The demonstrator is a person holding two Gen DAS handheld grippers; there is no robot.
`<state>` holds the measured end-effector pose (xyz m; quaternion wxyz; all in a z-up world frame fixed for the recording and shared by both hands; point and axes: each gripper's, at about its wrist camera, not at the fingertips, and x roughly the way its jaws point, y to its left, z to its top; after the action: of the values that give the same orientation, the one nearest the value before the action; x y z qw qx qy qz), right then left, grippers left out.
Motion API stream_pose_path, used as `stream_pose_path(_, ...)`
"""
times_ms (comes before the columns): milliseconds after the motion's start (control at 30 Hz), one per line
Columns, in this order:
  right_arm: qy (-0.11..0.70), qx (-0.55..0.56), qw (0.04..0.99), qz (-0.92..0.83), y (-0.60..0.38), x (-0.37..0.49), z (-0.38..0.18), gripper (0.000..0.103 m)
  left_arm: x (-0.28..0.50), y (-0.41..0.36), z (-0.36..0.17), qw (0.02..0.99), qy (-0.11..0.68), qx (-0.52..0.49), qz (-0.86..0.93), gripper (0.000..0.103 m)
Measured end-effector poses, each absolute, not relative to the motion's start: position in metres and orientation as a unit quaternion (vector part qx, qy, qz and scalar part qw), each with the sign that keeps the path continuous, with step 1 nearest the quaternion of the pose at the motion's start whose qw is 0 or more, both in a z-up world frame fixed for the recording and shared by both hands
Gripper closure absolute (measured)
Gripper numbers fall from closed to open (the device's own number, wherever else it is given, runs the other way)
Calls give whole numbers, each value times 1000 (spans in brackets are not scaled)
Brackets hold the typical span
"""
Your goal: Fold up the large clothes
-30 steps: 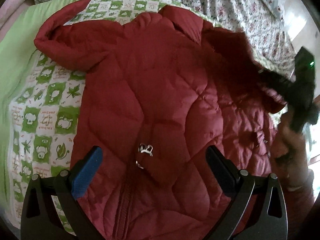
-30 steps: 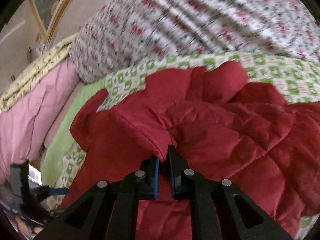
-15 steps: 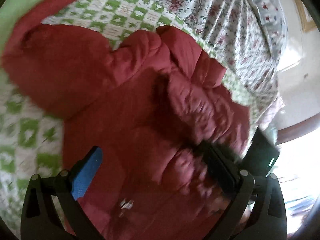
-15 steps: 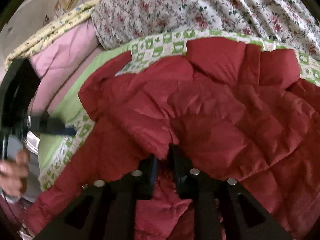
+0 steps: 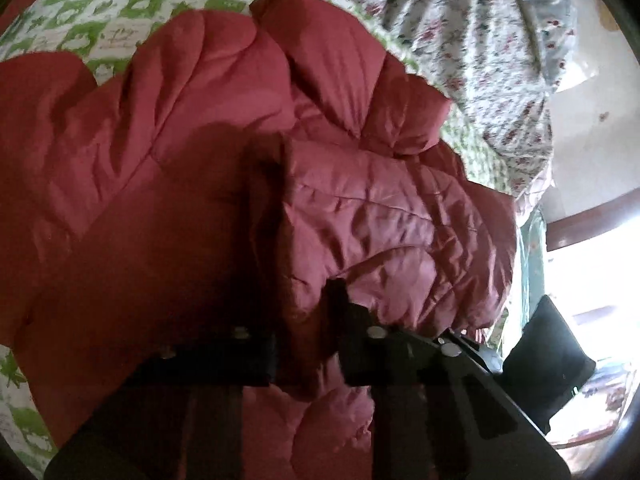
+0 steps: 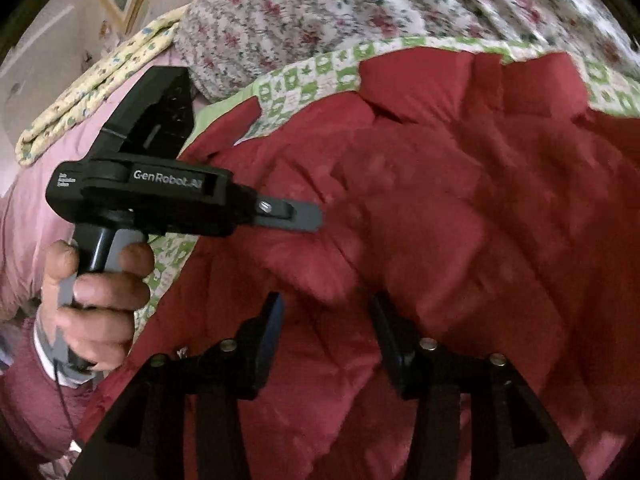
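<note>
A: Where is the red quilted jacket [image 5: 168, 184] seen?

B: It is spread on a bed, over a green-and-white checked quilt [image 5: 132, 4]. In the left wrist view a padded fold [image 5: 384, 232] of it is doubled over onto the body of the jacket, and the collar part [image 6: 472, 80] is seen at the far edge in the right wrist view.

A: How are the left tongs [image 5: 308, 320] placed?

B: They have just been closing and are pressed together on the near edge of that doubled fold; red fabric is pinched between the two dark fingers. From the right wrist view the same left tongs [image 6: 304, 216] are seen from the side, laid against the jacket, with the handle gripped by a hand [image 6: 96, 300] in a dark red sleeve [image 6: 36, 400].

A: And the right tongs [image 6: 326, 324]?

B: Their jaws have just been opening and are set apart above the jacket. Fabric is seen between and below the fingers, but nothing is clamped by the pads.

A: What is seen around the jacket?

B: A floral-print cover [image 6: 360, 4] is bunched just behind the checked quilt. A pink blanket [image 6: 24, 216] and a folded yellow patterned cloth [image 6: 92, 84] are lying at the left side of the bed in the right wrist view. A bright window area is seen at the right edge of the left wrist view.
</note>
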<state>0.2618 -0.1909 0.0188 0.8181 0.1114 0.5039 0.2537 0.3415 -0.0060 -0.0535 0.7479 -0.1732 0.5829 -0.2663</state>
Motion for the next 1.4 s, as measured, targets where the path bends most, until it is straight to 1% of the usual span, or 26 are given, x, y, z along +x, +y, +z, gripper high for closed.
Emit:
stream_pose_path(100,496,130,827,230,-215,252,27,56,330,2,-35,779,557,-138,-254,91)
stream_pose_path(167,478,139,843,203,-239,245,39,55,319,14,-16,812,526,-101,-233,91)
stream_pose_path(233,460,147,858,174,-261,241,49,55,316,26,-10,827,510,-88,-219,91)
stream_pose_path(267,447,152,868,153,-276,240,56,53,314,33,-8,831,507,-82,-214,91)
stream_pose_path(467,427,161,887,73,-322,262,68,53,316,36,-30,827,520,-66,-205,91)
stream_pose_path(533,431,157,887,57,-325,274,63,53,315,33,-34,827,522,-60,-200,88)
stream_pose_path(600,445,146,882,42,-328,284,54,53,313,34,-35,831,520,-60,-189,79)
stream_pose_path(667,472,130,872,29,-329,292,38,55,308,42,-27,838,511,-75,-175,75)
stream_pose_path(733,484,124,866,24,-329,293,23,55,297,51,-11,853,484,-92,-170,75)
stream_pose_path(833,484,105,869,19,-323,293,14,53,286,43,11,868,453,-83,-186,75)
stream_pose_path(933,485,97,869,15,-321,293,11,50,287,22,15,864,452,-73,-209,75)
stream_pose_path(1033,486,94,869,16,-319,293,10,50,296,3,4,865,456,-54,-202,75)
stream_pose_path(1100,486,98,868,20,-321,293,10,50,302,1,-4,860,478,-44,-174,75)
stream_pose_path(1133,485,100,868,21,-322,292,10,49,300,6,-2,862,476,-52,-168,75)
stream_pose_path(1267,481,100,871,22,-322,291,10,49,277,32,32,889,418,-75,-172,75)
stream_pose_path(1400,481,85,873,17,-316,290,9,46,272,23,43,884,408,-72,-216,75)
